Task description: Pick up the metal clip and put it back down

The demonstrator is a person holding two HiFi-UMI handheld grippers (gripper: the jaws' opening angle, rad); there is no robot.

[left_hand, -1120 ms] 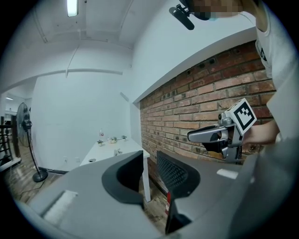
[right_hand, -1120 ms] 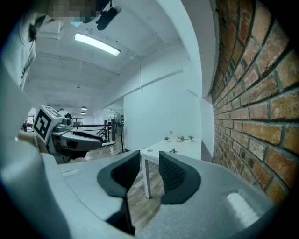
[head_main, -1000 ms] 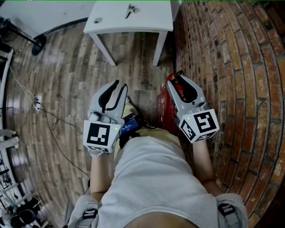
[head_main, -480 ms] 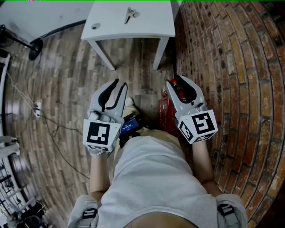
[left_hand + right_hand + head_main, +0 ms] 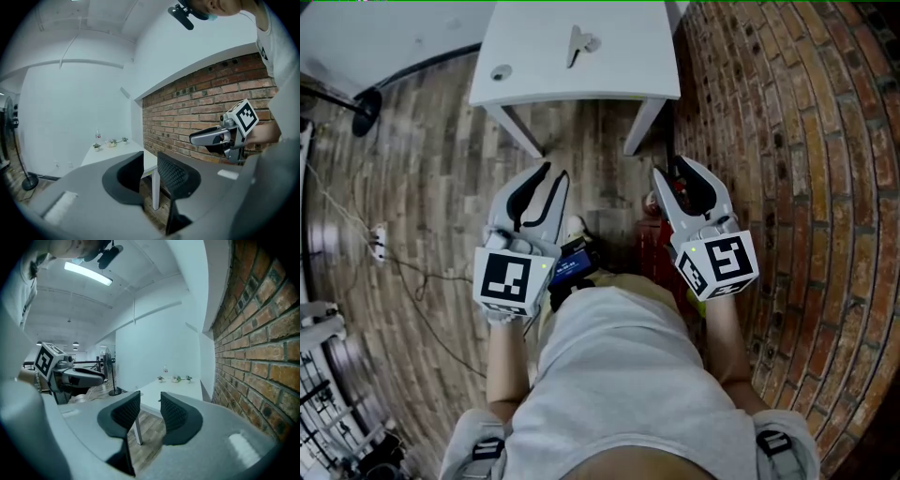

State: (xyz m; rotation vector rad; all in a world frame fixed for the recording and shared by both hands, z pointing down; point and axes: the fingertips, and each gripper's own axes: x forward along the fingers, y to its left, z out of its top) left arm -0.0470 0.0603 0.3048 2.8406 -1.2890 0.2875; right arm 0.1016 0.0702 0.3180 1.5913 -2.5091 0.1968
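Note:
The metal clip [image 5: 577, 43] lies on the white table [image 5: 619, 66] at the top of the head view, well ahead of both grippers. My left gripper [image 5: 555, 176] hovers over the wooden floor short of the table, its jaws a little apart with nothing between them [image 5: 150, 172]. My right gripper [image 5: 670, 171] is level with it beside the brick wall, jaws apart and empty [image 5: 150, 411]. Each gripper view shows the table [image 5: 117, 149] [image 5: 174, 386] beyond the jaws; the clip is too small to make out there.
A brick wall [image 5: 787, 141] runs along the right. Something red [image 5: 654, 239] stands on the floor under the right gripper. A small round thing [image 5: 502, 72] sits on the table's left. A fan base [image 5: 366, 101] and cables [image 5: 403, 253] lie left. Small plants [image 5: 111, 143] stand at the table's far end.
The table with the clip has slid down in the head view, closer to me. Both grippers keep the same pose and the same jaw gap.

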